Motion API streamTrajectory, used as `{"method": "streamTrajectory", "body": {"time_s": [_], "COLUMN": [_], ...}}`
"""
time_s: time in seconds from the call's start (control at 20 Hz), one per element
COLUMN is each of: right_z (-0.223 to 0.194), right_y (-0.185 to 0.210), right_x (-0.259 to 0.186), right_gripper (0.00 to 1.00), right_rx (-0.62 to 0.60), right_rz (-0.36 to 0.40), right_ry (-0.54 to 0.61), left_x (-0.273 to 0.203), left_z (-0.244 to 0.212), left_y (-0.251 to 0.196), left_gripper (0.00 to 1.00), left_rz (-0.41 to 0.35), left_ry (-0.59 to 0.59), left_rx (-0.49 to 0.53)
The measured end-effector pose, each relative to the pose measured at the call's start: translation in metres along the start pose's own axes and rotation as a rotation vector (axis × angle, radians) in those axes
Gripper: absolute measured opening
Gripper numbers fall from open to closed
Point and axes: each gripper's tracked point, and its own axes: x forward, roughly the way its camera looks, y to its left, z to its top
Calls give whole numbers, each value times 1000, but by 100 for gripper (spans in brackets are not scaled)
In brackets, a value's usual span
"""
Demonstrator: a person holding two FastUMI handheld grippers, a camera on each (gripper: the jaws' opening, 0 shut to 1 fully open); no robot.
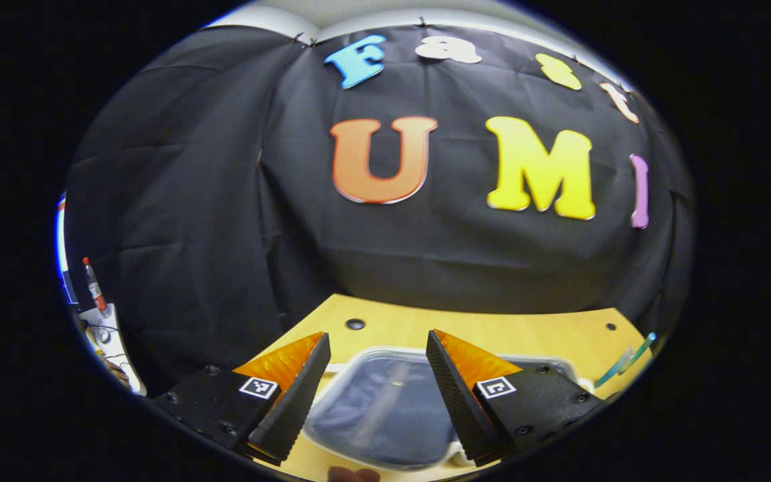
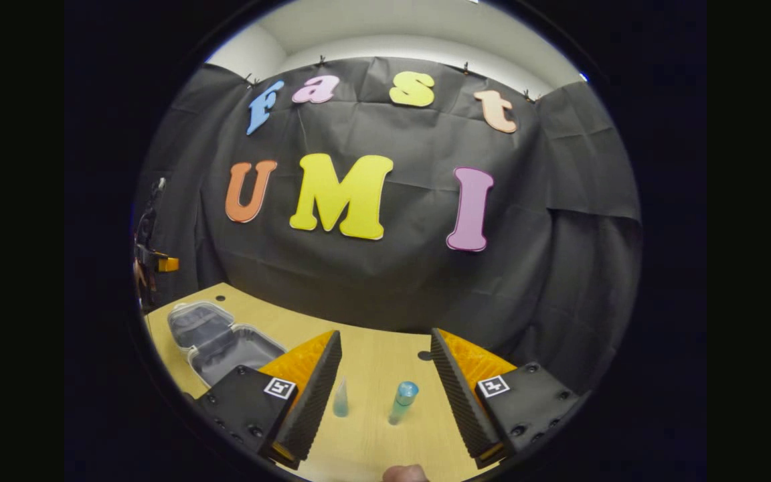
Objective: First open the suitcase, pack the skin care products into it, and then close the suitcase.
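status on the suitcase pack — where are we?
Done: the suitcase lies open on the table. In hand: nothing; right gripper is open, with two skin care bottles standing ahead of it; left gripper is open above the suitcase. Left: pack both bottles, close the lid.

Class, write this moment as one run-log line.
suitcase: open on table | two skin care bottles: upright, unpacked | left gripper: open above suitcase | right gripper: open, facing bottles

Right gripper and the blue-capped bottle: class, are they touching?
Apart. The right gripper view shows the blue-capped bottle standing on bare table between the open right gripper's fingers, clear of both.
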Motion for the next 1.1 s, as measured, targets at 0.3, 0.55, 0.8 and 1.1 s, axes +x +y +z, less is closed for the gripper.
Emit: {"method": "streamTrajectory", "body": {"time_s": [0.3, 0.55, 0.8, 1.1], "right_z": [-17, -35, -56, -80], "right_y": [-48, -79, -99, -122], "right_x": [4, 5, 4, 0], "right_gripper": [80, 80, 80, 80], "right_rx": [34, 54, 35, 2], "right_rz": [-13, -22, -16, 21], "right_ry": [-5, 22, 73, 149], "left_x": [-41, -59, -75, -75], "left_z": [1, -14, -54, -135], "left_y": [-117, -216, -310, -394], "left_gripper": [98, 100, 98, 98], "left_rz": [-68, -161, -313, -443], "left_ry": [-17, -3, 64, 184], "left_rx": [20, -1, 33, 76]}}
